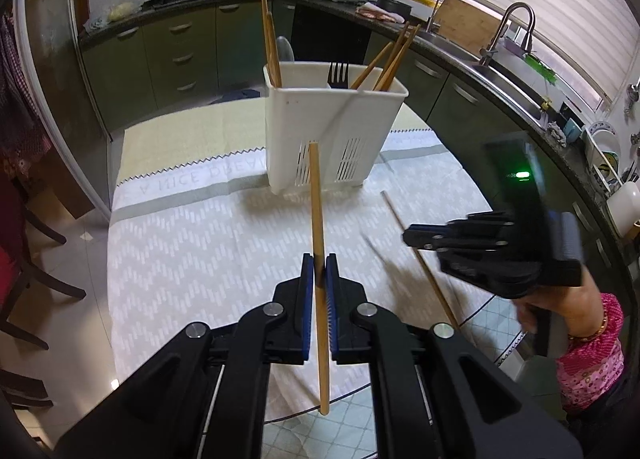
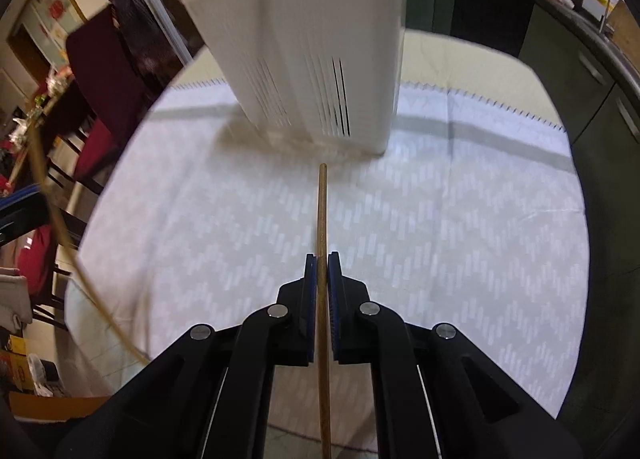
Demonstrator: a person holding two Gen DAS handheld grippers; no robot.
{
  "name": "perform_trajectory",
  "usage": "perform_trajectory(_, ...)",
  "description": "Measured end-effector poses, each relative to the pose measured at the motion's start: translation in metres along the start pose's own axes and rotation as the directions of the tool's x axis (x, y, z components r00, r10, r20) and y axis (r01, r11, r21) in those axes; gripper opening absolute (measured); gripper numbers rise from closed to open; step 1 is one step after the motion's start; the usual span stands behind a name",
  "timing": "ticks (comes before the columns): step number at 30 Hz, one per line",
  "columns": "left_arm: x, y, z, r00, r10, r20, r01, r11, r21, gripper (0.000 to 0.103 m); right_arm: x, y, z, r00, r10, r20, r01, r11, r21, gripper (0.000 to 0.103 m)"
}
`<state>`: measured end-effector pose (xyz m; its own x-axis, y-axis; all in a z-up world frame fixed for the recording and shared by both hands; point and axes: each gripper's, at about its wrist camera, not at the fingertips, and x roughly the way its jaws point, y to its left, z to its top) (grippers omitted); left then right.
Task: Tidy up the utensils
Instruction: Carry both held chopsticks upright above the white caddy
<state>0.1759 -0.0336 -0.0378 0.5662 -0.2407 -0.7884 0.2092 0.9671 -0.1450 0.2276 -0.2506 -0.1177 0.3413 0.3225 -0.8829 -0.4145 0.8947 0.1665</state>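
A white slotted utensil holder point(image 1: 320, 127) point(image 2: 304, 51) stands on the cloth-covered table, holding a black fork point(image 1: 338, 74) and several wooden chopsticks point(image 1: 270, 43). My left gripper point(image 1: 319, 258) is shut on a light wooden chopstick point(image 1: 316, 199) that points toward the holder and is raised off the cloth. My right gripper point(image 2: 322, 258) is shut on a darker chopstick point(image 2: 321, 211), whose tip lies just short of the holder's base. In the left wrist view the right gripper point(image 1: 406, 237) sits at the right with that chopstick point(image 1: 436, 291) slanting under it.
The round table point(image 1: 192, 243) has a white patterned cloth. Dark chairs point(image 2: 104, 71) stand at its left side. Green cabinets and a counter with a sink point(image 1: 500, 59) curve round the back and right. A person's hand in a pink sleeve point(image 1: 588, 343) holds the right gripper.
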Motion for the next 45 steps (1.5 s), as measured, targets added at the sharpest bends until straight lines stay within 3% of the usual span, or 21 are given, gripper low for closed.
perform_trajectory(7,-0.015,0.0,-0.005,1.0,0.002,0.03,-0.002,1.0,0.013,0.006,-0.051,-0.004,-0.02,0.993,0.036,0.117,-0.035,0.999,-0.014,0.006)
perform_trajectory(19,-0.031,-0.007,-0.005,0.998,0.002,0.066,-0.004,0.999,0.037,0.006,-0.105,-0.005,-0.042,0.973,0.085,0.214,-0.081,0.996,-0.031,0.006)
perform_trajectory(36,-0.04,-0.017,0.005,0.995,0.0,0.1,-0.007,0.998,0.068,0.006,-0.148,-0.001,-0.03,0.941,0.123,0.317,-0.112,0.992,-0.054,0.006)
perform_trajectory(45,-0.074,-0.028,0.037,0.983,-0.028,0.183,0.011,0.996,0.092,0.006,-0.181,0.001,-0.014,0.921,0.12,0.37,-0.097,0.992,-0.079,0.006)
